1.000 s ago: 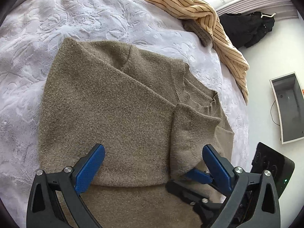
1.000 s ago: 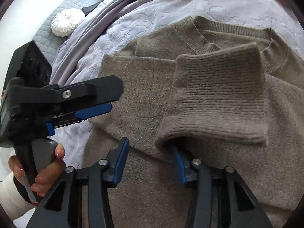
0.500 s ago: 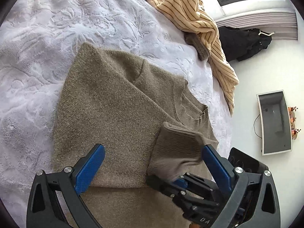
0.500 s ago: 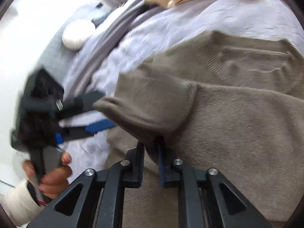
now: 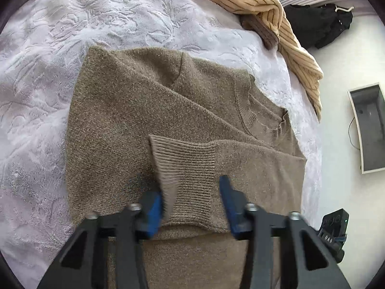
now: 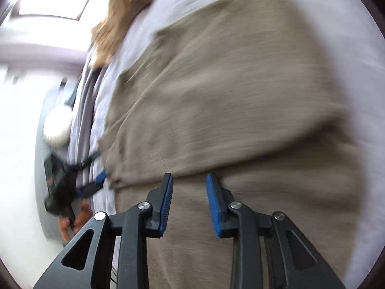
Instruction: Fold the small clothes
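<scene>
A brown knit sweater (image 5: 134, 110) lies flat on the bed, one sleeve folded across its body. The sleeve's ribbed cuff (image 5: 185, 168) lies between the blue pads of my left gripper (image 5: 189, 190), whose jaws are closing. The left pad touches the cuff's edge and the right pad stands just clear of it. In the blurred right wrist view, my right gripper (image 6: 189, 177) hovers over the sweater (image 6: 228, 96), its jaws opening with nothing between them. The left gripper (image 6: 93, 181) and the hand holding it show at that view's left edge.
The sweater rests on a white embossed blanket (image 5: 72, 36). A yellow striped garment (image 5: 264, 4) is heaped at the far bed edge. Black clothes (image 5: 317, 29) and a grey open box (image 5: 368, 127) are on the floor to the right. A white round cushion (image 6: 57, 125) lies left.
The right gripper carried the cuff leftward across the sweater, let it go and swung away. The left gripper's jaws went from wide open to narrow around the cuff.
</scene>
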Motion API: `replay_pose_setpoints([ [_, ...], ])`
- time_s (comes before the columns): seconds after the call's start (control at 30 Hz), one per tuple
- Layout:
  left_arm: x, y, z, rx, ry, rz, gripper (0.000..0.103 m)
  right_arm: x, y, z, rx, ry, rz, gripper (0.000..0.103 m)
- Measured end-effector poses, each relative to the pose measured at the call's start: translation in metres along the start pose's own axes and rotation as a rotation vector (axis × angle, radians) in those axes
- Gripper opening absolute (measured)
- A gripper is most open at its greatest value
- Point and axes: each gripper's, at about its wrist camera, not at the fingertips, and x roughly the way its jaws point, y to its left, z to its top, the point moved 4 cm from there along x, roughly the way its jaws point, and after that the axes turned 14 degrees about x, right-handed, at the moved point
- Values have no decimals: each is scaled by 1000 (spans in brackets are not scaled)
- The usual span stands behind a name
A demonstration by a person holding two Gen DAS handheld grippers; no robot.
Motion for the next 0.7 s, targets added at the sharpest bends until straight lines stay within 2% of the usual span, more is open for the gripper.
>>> replay_pose_setpoints([
  [0.03, 1, 0, 0, 12, 11, 18, 5, -9, -10, 10, 49, -49, 1, 39],
  [0.1, -3, -2, -1, 38, -1, 45, 5, -17, -20, 26, 110, -102, 28, 39],
  [0.13, -6, -4, -1, 47, -12, 51, 5, -18, -21, 34, 123, -117, 46, 14],
  [0.17, -9, -6, 0, 52, -21, 55, 5, -19, -20, 40, 108, -126, 32, 6],
  [0.3, -6, -12, -9, 64, -8, 63, 5, -42, -8, 52, -75, -198, -57, 6],
  [0.4, 5, -10, -19, 67, 16, 104, 5, -37, -22, 57, -65, -154, -103, 6],
  [0.5, 0, -6, -20, 50, -9, 100, 6, -37, -38, 54, -56, -105, -115, 6],
  [0.63, -21, 3, -12, 107, -21, 333, 6, -49, -38, 39, -105, -70, -127, 13],
  [0.7, -32, 7, -12, 129, -29, 378, 6, -62, -35, 33, -145, -66, -88, 18],
])
